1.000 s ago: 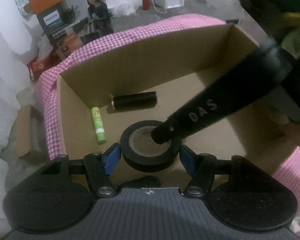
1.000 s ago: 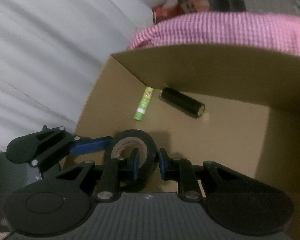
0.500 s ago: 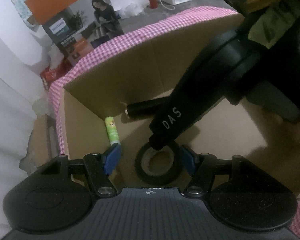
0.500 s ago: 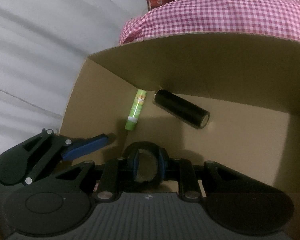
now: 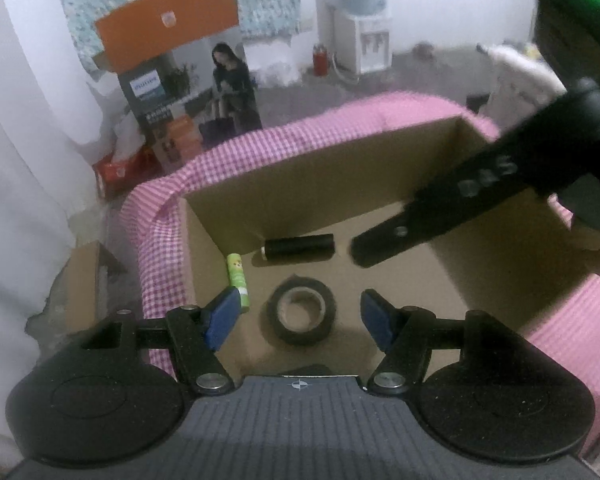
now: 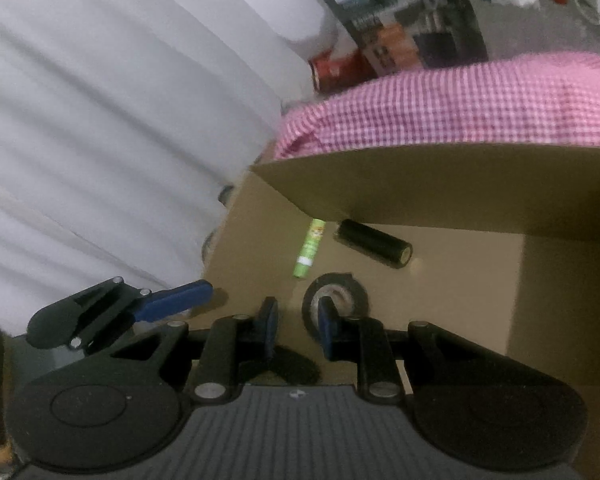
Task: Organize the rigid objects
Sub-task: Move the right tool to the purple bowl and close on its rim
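Observation:
A black tape roll [image 5: 302, 336] lies flat on the floor of a cardboard box [image 5: 300, 184], free of both grippers. My left gripper [image 5: 299, 306] hovers above it, open, its blue pads well apart from the roll. Behind the roll lie a green glue stick [image 5: 238, 282] and a black cylinder [image 5: 298, 247]. One finger of my right gripper [image 5: 420, 220] reaches in from the right. In the right wrist view my right gripper [image 6: 296, 320] is shut with nothing between its pads, and the tape roll [image 6: 356, 300], glue stick [image 6: 308, 254] and cylinder [image 6: 374, 243] lie beyond it.
A pink checked cloth [image 5: 152, 240] drapes the box's outer sides. White curtains [image 6: 120, 120] hang at the left. Behind the box stand a printed carton with an orange flap [image 5: 168, 28], a red canister [image 5: 320, 60] and a water dispenser [image 5: 360, 32].
The right gripper, shut on the tape roll's wall a second ago, has let it go. Both grippers have lifted and drawn back, leaving the roll on the box floor.

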The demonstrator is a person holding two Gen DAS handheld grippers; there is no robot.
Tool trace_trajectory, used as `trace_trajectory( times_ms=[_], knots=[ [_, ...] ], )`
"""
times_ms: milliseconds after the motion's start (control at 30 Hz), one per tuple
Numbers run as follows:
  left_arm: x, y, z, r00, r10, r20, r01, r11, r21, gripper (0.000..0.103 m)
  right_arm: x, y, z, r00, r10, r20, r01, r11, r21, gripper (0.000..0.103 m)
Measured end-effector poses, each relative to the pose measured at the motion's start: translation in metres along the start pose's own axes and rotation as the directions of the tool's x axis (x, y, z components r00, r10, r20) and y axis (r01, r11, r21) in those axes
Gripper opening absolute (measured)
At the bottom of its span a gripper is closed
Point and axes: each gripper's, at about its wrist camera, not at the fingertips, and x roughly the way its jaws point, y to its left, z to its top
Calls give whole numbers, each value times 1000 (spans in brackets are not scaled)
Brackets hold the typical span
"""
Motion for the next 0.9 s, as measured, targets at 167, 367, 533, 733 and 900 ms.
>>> trace_trajectory(
  times_ms=[167,367,533,733,900],
  knots=[
    [-44,2,-27,997,-32,65,35,999,-42,73,-38,16,-37,998,24,59,-23,1000,-20,35],
    [-78,-7,-77,993,-60,98,68,995,-70,83,-68,35,-103,992,20,126,-10,997,-76,53],
    [-77,-18,-123,994,-87,69,93,991,-97,92,-66,41,-157,994,-9,105,17,997,-77,57],
    [-62,-40,-168,991,-130,11,130,988,-77,98,-36,42,-198,998,-61,34,63,994,-84,63],
    [-42,-55,-188,992,-121,-34,119,991,-57,98,-5,46,-214,990,-144,-6,142,980,-137,65]
  ],
)
